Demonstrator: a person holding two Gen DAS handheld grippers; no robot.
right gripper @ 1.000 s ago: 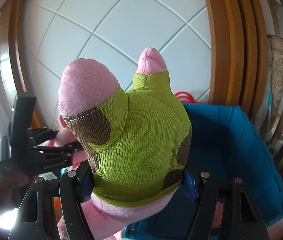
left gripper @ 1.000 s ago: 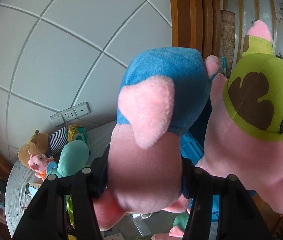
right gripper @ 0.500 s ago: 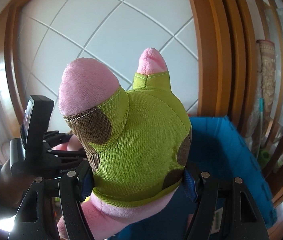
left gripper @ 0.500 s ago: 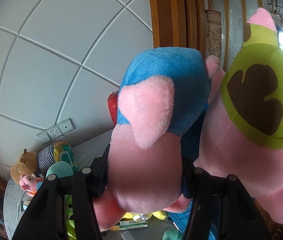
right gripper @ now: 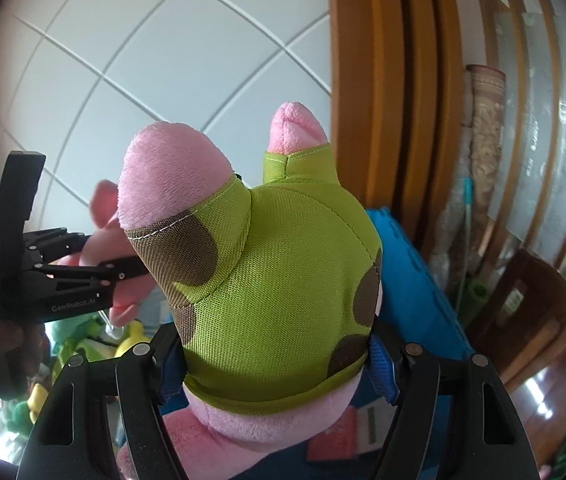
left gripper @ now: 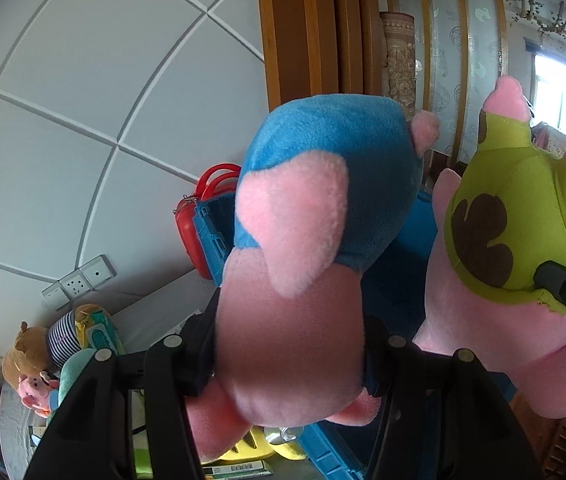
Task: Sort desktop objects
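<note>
In the left wrist view my left gripper (left gripper: 289, 352) is shut on a pink plush in a blue top (left gripper: 323, 168), held up in the air. The right wrist view is filled by a pink plush in green spotted shorts (right gripper: 283, 280), with my right gripper (right gripper: 277, 360) shut on its waist. This green-shorted plush (left gripper: 515, 240) hangs just to the right of the blue one. A blue plastic bin (left gripper: 211, 236) stands behind and below both toys; its wall (right gripper: 411, 264) also shows in the right wrist view. The left gripper (right gripper: 63, 276) appears there at the left, in a person's hand.
A red case (left gripper: 191, 232) leans against the bin by the white panelled wall. Several plush toys (left gripper: 43, 352) lie at the table's far left below a wall socket (left gripper: 79, 284). Yellow toys (left gripper: 259, 448) lie under the left gripper. Wooden door frame (right gripper: 363, 80) and dark furniture (right gripper: 531, 312) stand to the right.
Both views have swung sideways: the wall panels and toy pile slid left, and the red case and bin rim came into the left view. Both grips look unchanged.
</note>
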